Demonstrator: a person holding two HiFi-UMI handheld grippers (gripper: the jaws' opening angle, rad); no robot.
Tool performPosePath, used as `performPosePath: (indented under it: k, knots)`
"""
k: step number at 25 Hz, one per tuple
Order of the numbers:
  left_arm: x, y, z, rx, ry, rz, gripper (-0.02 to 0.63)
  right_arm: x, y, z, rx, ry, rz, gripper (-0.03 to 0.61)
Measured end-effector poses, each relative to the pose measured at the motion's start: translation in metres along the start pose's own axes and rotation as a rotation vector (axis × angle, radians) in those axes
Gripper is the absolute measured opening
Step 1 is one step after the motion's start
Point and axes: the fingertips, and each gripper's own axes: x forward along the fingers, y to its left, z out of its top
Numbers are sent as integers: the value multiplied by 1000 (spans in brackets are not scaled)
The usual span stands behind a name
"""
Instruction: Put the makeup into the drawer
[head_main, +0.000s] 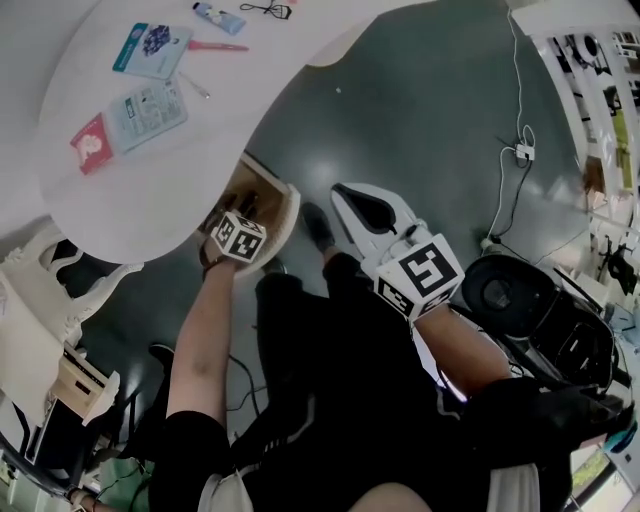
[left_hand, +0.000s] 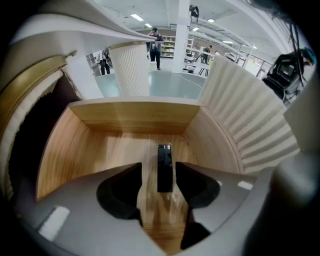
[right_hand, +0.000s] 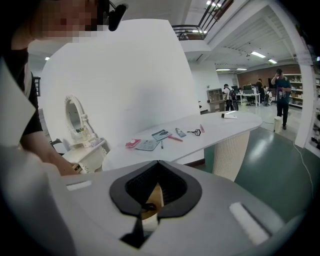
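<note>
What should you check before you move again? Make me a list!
1. Drawer open: ok.
2. Left gripper open: ok, jaws apart.
3. Black stick inside the drawer, not touching the gripper's pads: ok.
4. Black stick lying flat on the drawer floor: cannot tell.
5. Right gripper free for the next pick: ok, shut with nothing in it.
6. All makeup put away: not ok, packets lie on the table.
</note>
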Motion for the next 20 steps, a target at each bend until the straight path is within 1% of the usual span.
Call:
performPosePath:
  k: [5,10,13,15,17,20]
  knots:
    - [-14,-2,4,36,-17,21,213,0,2,7,-5,-14,19,2]
    - [-34,-2,8,45,-30,43,213,-2,5,19,-15,-33,42,2]
    - [-49,-4,9,41,-41,41,206,-5,8,26,-19,-50,54,2]
    - [-62,-9,12,46,-63,44,187,-8,9,30,-22,-56,62,2]
    - [-77,-12,17,41,-94,56,187,-10,9,35,-25,-68,69,2]
    - [-104,-13,27,7,-157,82,176,-15,13,48,-32,-99,85,2]
